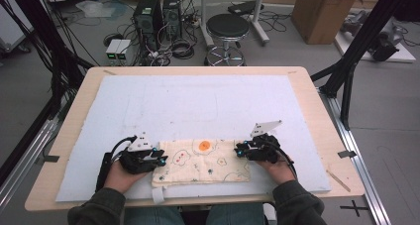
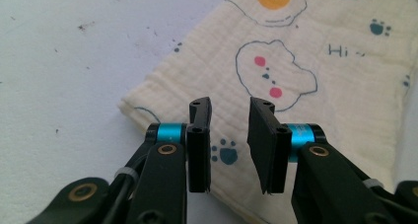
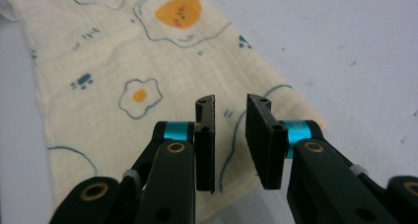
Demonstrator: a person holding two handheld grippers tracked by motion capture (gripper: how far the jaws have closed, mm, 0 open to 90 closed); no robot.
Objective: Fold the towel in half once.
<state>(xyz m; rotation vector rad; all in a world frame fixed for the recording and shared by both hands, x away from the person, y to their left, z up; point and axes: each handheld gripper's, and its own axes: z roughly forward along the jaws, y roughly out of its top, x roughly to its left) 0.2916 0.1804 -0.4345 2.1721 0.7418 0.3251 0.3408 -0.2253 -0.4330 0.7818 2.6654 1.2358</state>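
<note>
- Folded cream cloth point(image 1: 200, 162) with egg and paw prints lies flat on the pale blue mat point(image 1: 208, 101), near the table's point(image 1: 307, 76) front edge, between both hands
- Left gripper point(image 1: 159, 158) at the cloth's left end; jaws slightly parted above the fabric; nothing gripped
- Right gripper point(image 1: 239, 150) at the cloth's right end; jaws slightly parted over the fabric edge; nothing gripped

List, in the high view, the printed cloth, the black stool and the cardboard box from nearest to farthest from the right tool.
From the right tool:
1. Printed cloth, right beside it at the table's near edge.
2. Black stool, on the floor beyond the table's far edge.
3. Cardboard box, farther back on the floor at the right.
</note>
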